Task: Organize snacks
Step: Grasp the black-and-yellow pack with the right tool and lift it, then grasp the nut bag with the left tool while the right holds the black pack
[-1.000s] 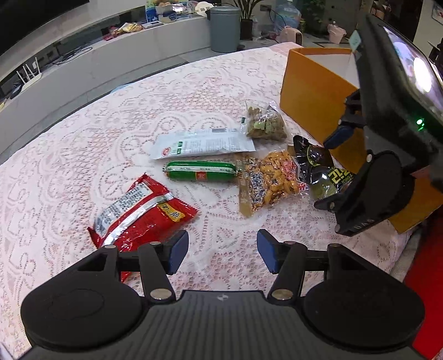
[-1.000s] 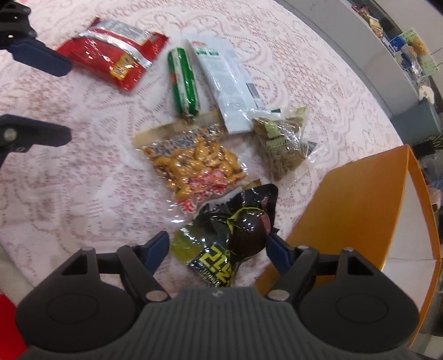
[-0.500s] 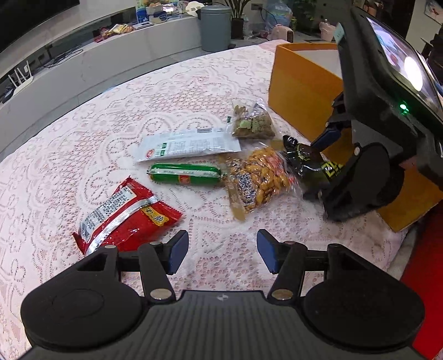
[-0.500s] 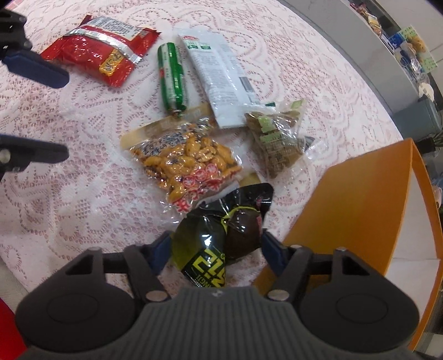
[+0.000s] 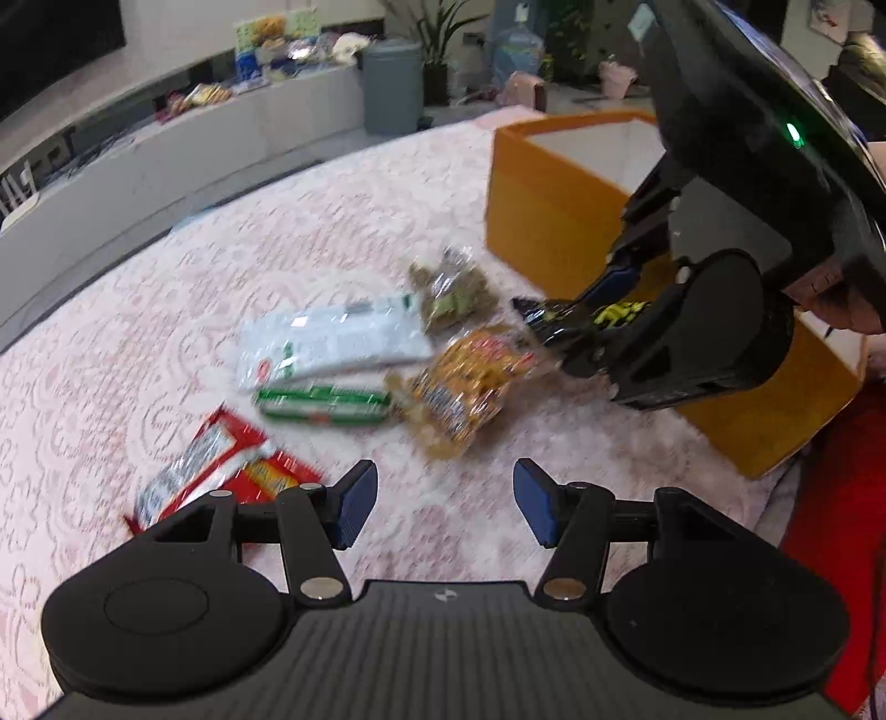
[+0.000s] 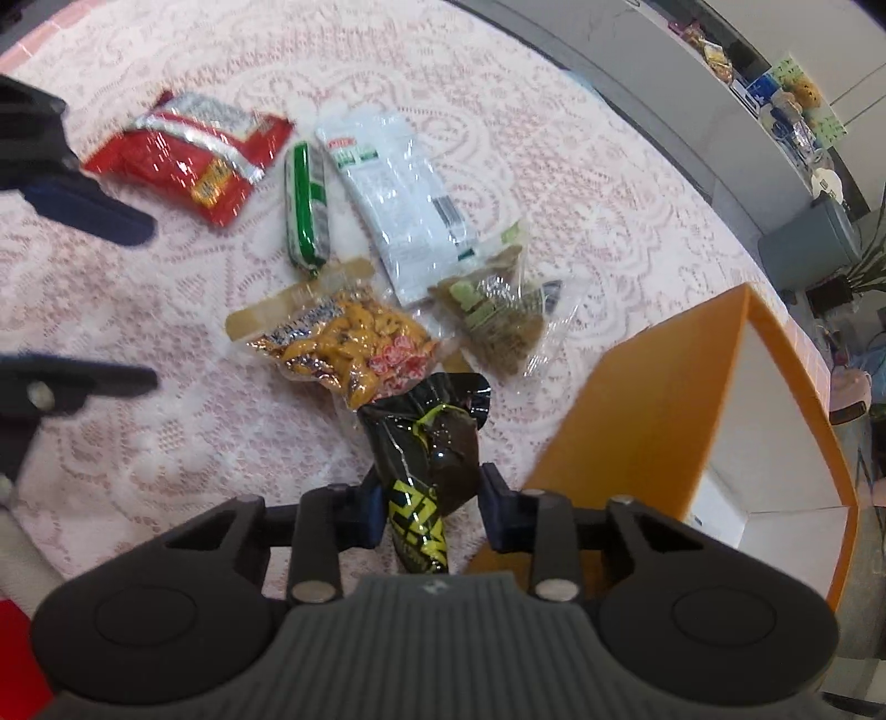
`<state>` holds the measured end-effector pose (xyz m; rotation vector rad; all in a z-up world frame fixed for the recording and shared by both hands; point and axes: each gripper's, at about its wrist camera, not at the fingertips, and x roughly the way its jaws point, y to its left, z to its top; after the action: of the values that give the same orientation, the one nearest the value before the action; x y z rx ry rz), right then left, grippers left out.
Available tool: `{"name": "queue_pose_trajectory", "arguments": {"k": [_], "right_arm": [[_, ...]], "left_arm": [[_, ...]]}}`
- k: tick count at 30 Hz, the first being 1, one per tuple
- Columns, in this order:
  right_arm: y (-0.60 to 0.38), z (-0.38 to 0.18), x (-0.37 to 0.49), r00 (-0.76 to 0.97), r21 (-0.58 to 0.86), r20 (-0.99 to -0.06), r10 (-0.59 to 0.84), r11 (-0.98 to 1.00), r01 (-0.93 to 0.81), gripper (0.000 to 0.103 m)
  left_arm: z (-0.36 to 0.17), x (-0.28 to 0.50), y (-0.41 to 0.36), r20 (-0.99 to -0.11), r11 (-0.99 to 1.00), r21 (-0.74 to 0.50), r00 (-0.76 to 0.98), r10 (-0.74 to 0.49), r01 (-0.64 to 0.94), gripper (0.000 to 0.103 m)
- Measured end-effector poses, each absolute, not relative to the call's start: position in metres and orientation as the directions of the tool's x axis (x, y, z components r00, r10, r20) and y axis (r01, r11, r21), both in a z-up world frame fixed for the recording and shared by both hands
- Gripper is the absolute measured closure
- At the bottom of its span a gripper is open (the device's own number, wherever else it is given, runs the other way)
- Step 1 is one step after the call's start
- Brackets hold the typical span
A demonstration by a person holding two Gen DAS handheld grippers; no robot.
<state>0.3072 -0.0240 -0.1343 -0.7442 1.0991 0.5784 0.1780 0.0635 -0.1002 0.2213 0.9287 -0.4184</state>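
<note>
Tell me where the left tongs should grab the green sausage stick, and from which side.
Grip the green sausage stick around its middle, coming down from above with the fingers straddling its narrow width. It lies flat on the lace tablecloth, a slim round tube, so a pinch across it should hold best. One end lies close against the peanut bag and the white packet sits alongside, so keep off that end.

Pink lace tablecloth [image 5: 166, 343]; grey bin [image 5: 392, 86] w/ plant [image 5: 437, 33] behind; grey counter [image 5: 183, 149] w/ clutter.
</note>
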Motion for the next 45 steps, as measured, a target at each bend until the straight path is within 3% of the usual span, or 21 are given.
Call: {"name": "queue_pose_trajectory", "arguments": {"k": [9,17,25,32,37,43,45], "right_arm": [[-0.038,-0.115,0.314,0.201,0.056,-0.936,0.289,0.686,-0.725,0.071],[-0.05,-0.099,0.328,0.263,0.004,-0.931,0.253,0.729,-0.684,0.071],[-0.062,-0.102,0.342,0.253,0.047,-0.926,0.278,0.753,-0.656,0.071],[-0.061,-0.103,0.346,0.237,0.053,-0.927,0.292,0.725,-0.686,0.071],[-0.063,-0.102,0.352,0.22,0.079,-0.925,0.308,0.727,-0.682,0.071],[-0.063,-0.101,0.352,0.21,0.08,-0.929,0.305,0.719,-0.69,0.071],[-0.062,-0.102,0.352,0.211,0.076,-0.929,0.302,0.718,-0.691,0.071]], "left_arm": [[-0.102,0.182,0.058,-0.807,0.893,0.008,0.53,-0.26,0.451,0.036],[-0.106,0.186,0.061,-0.799,0.89,-0.013,0.531,-0.283,0.455,0.03],[-0.115,0.204,0.052,-0.788,0.908,-0.015,0.554,-0.269,0.419,0.028],[-0.106,0.212,0.032,-0.757,0.839,0.127,0.598,-0.263,0.53,0.028],[-0.118,0.22,0.008,-0.782,0.763,0.226,0.58,-0.229,0.606,0.033],[-0.137,0.23,-0.006,-0.798,0.745,0.27,0.575,-0.182,0.61,0.062],[-0.14,0.229,-0.008,-0.798,0.736,0.287,0.578,-0.17,0.613,0.064]]}}
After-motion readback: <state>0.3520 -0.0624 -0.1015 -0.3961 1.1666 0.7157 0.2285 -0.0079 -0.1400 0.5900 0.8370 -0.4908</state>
